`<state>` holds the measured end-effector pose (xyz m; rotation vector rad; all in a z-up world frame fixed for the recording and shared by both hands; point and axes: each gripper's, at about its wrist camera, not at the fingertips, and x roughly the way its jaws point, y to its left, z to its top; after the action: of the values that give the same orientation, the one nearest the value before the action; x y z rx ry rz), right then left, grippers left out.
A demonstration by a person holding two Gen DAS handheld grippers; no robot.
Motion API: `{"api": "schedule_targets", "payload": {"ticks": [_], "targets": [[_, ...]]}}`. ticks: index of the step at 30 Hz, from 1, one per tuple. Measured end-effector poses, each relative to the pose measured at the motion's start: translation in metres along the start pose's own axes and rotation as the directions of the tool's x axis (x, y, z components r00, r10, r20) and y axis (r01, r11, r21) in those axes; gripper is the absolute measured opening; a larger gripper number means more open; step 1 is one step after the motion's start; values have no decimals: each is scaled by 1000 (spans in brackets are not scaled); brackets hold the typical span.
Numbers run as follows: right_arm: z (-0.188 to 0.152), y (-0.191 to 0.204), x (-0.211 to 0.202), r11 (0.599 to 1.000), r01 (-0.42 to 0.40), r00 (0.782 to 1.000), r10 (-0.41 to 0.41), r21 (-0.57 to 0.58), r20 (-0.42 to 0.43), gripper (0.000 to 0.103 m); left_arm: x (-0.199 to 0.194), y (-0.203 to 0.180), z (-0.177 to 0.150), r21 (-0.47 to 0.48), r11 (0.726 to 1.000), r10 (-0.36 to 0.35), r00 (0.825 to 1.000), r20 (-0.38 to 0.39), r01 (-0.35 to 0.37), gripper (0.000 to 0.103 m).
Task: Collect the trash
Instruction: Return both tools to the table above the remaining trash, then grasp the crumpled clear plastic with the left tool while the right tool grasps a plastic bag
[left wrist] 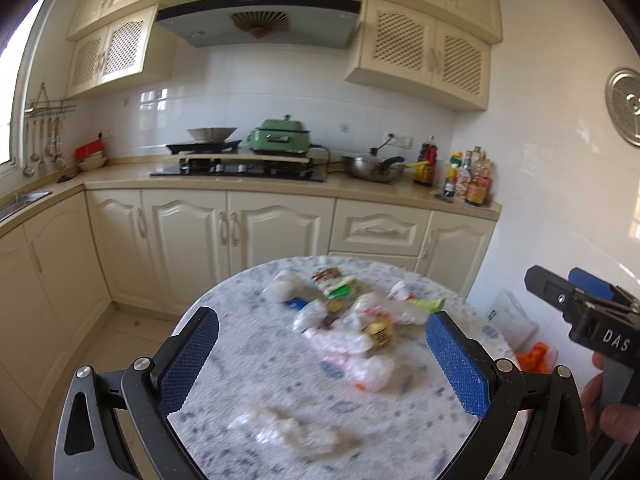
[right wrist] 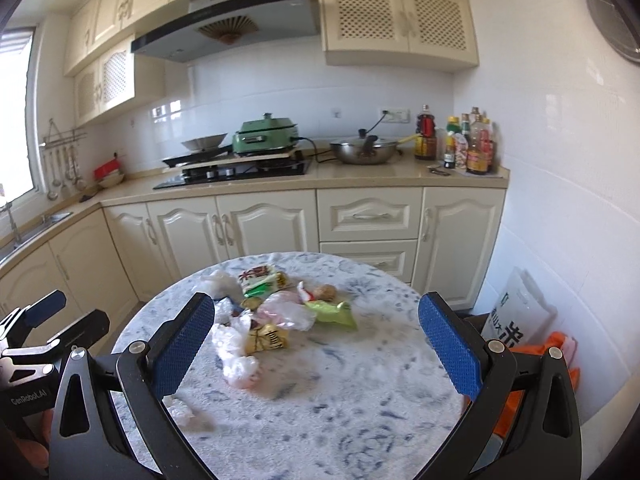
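Observation:
A heap of trash (left wrist: pixel 352 316) (right wrist: pixel 272 312) lies on the round blue-flecked marble table (left wrist: pixel 280 364) (right wrist: pixel 360 380): crumpled clear plastic bags, a green wrapper (right wrist: pixel 334 312), a yellow snack packet (right wrist: pixel 267 339), a red-and-white packet (right wrist: pixel 256 274). One crumpled clear bag (left wrist: pixel 284 432) (right wrist: pixel 182 414) lies apart, near the front. My left gripper (left wrist: pixel 322 360) hovers open above the table, short of the heap. My right gripper (right wrist: pixel 316 344) is open too, wide, framing the heap from above. Neither holds anything.
Cream kitchen cabinets and a counter (right wrist: pixel 360 172) with stove, green cooker, wok and bottles stand behind the table. Right of the table, on the floor, a white bag (right wrist: pixel 516 312) and an orange bag (right wrist: pixel 556 344) rest against the wall. A hand (left wrist: pixel 616 420) holds the other gripper.

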<state>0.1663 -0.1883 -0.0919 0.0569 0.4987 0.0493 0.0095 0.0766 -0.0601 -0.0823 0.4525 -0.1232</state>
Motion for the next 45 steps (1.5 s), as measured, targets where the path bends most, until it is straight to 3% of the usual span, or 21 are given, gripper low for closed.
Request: {"api": "schedule_targets", "payload": {"ticks": [6, 15, 19, 22, 23, 25, 26, 27, 28, 29, 32, 38, 40, 43, 45], "targets": [[-19, 9, 15, 999, -33, 998, 33, -3, -61, 103, -2, 14, -20, 10, 1000, 28, 997, -73, -28, 102], [-50, 7, 51, 999, -40, 982, 41, 7, -186, 103, 46, 17, -43, 16, 1000, 25, 974, -223, -22, 102], [-58, 8, 67, 999, -43, 973, 44, 10, -228, 103, 79, 23, -52, 35, 999, 33, 960, -278, -24, 102], [-65, 11, 84, 998, -55, 962, 56, 12, -268, 103, 110, 31, -60, 36, 999, 34, 939, -344, -23, 102], [-66, 13, 88, 998, -61, 959, 62, 12, -278, 103, 117, 34, -63, 37, 999, 32, 933, -358, -20, 100], [-69, 19, 99, 997, -76, 950, 74, 5, -302, 103, 132, 38, -64, 21, 1000, 1, 920, -392, 8, 83], [-71, 23, 105, 996, -86, 946, 82, 0, -315, 103, 135, 38, -64, 33, 999, 14, 924, -383, -1, 77], [-72, 27, 113, 995, -99, 939, 91, -6, -330, 103, 136, 38, -63, 42, 999, 17, 927, -376, -1, 59], [-73, 31, 118, 994, -108, 935, 98, -11, -341, 103, 138, 39, -60, 52, 999, 23, 927, -375, -4, 55], [-75, 36, 125, 992, -122, 929, 109, -15, -355, 103, 140, 41, -59, 48, 999, 17, 928, -372, 1, 44], [-78, 52, 146, 985, -168, 908, 142, -32, -394, 103, 148, 54, -53, -7, 1000, -26, 928, -371, 25, 30], [-82, 75, 187, 976, -207, 877, 157, -63, -454, 103, 147, 75, -54, -57, 998, -34, 940, -338, 15, 27], [-81, 82, 202, 971, -235, 858, 181, -53, -481, 101, 143, 81, -53, -68, 998, -31, 945, -327, 9, 27], [-84, 91, 219, 958, -283, 823, 223, -38, -522, 88, 143, 86, -52, -79, 997, -28, 947, -320, 3, 27], [-85, 97, 230, 956, -289, 815, 215, -56, -538, 82, 139, 86, -54, -87, 996, -28, 949, -315, 1, 27]]}}
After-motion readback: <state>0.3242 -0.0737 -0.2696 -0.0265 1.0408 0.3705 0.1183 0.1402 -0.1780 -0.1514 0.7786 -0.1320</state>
